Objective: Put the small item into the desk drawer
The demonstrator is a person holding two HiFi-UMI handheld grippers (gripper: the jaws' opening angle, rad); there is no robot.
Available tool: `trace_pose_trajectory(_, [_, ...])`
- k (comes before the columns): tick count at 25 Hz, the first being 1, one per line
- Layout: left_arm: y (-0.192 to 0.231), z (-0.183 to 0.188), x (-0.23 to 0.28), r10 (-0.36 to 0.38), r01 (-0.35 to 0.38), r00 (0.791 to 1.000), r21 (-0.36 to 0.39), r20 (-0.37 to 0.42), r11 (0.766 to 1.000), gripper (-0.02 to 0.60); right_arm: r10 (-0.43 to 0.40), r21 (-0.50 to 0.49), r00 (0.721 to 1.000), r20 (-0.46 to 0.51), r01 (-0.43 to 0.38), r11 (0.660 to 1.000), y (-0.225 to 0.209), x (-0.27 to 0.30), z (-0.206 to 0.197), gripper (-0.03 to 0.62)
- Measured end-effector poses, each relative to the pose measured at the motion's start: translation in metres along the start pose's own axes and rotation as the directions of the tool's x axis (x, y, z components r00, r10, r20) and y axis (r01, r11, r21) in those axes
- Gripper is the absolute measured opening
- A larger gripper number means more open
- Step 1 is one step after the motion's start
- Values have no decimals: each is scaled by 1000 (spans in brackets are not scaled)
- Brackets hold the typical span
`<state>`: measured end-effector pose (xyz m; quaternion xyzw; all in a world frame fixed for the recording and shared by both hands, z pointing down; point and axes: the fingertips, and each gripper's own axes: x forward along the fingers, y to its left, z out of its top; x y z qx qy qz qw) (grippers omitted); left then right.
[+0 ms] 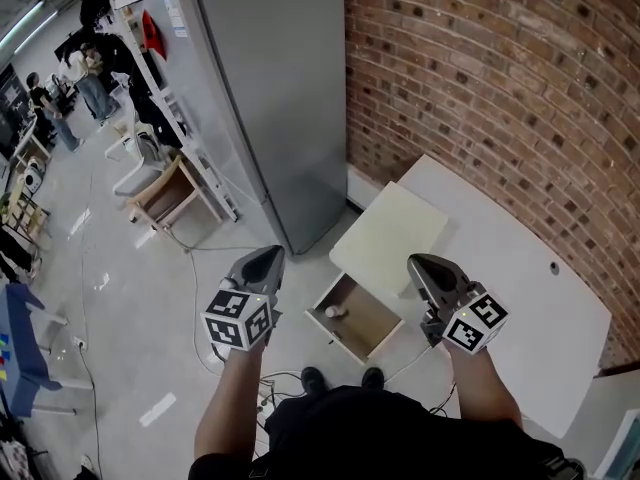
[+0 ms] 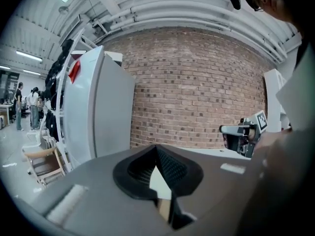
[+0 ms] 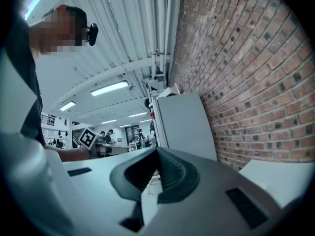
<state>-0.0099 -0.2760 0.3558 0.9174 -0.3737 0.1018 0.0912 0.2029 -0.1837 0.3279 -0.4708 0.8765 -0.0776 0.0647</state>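
The wooden drawer (image 1: 372, 330) stands pulled open under the cream cabinet top (image 1: 390, 236). A small white item (image 1: 335, 312) lies in the drawer's near left corner. My left gripper (image 1: 264, 259) is held up to the left of the drawer, shut and empty. My right gripper (image 1: 422, 265) is held up to the drawer's right, over the desk edge, also shut with nothing in it. In the left gripper view the left gripper (image 2: 156, 149) points at the brick wall, with the right gripper (image 2: 242, 133) at the right. In the right gripper view the right gripper (image 3: 157, 151) is tilted upward.
A white desk (image 1: 520, 298) runs along the brick wall (image 1: 500, 88) on the right. A tall grey fridge (image 1: 270, 98) stands behind the drawer unit. A wooden chair (image 1: 165, 196) and racks stand at the left; people are far off. Cables lie on the floor (image 1: 130, 328).
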Motion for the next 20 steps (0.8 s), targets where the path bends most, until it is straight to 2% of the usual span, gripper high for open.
trace_pose_trajectory(5, [5,15,-13,-5,7,993,-15,119,1000,12,-7,-34,1000,13,7,999,18,16,9,12])
trace_pose_trajectory(10, [16,13,-20,-84,95,988,-84,128,992,12,-13,-50,1000,3,13,999,26,35,8,12])
trace_pose_trajectory(15, [20,18,-27,-172,177,977,-27,124,984,12,-20,-50,1000,12,21,999,35,55,9,12])
trace_pose_trajectory(20, [39,24,-27,-138,137,983,15,123,990,11,3,-15,1000,29,-2,1000,46,69,10,12])
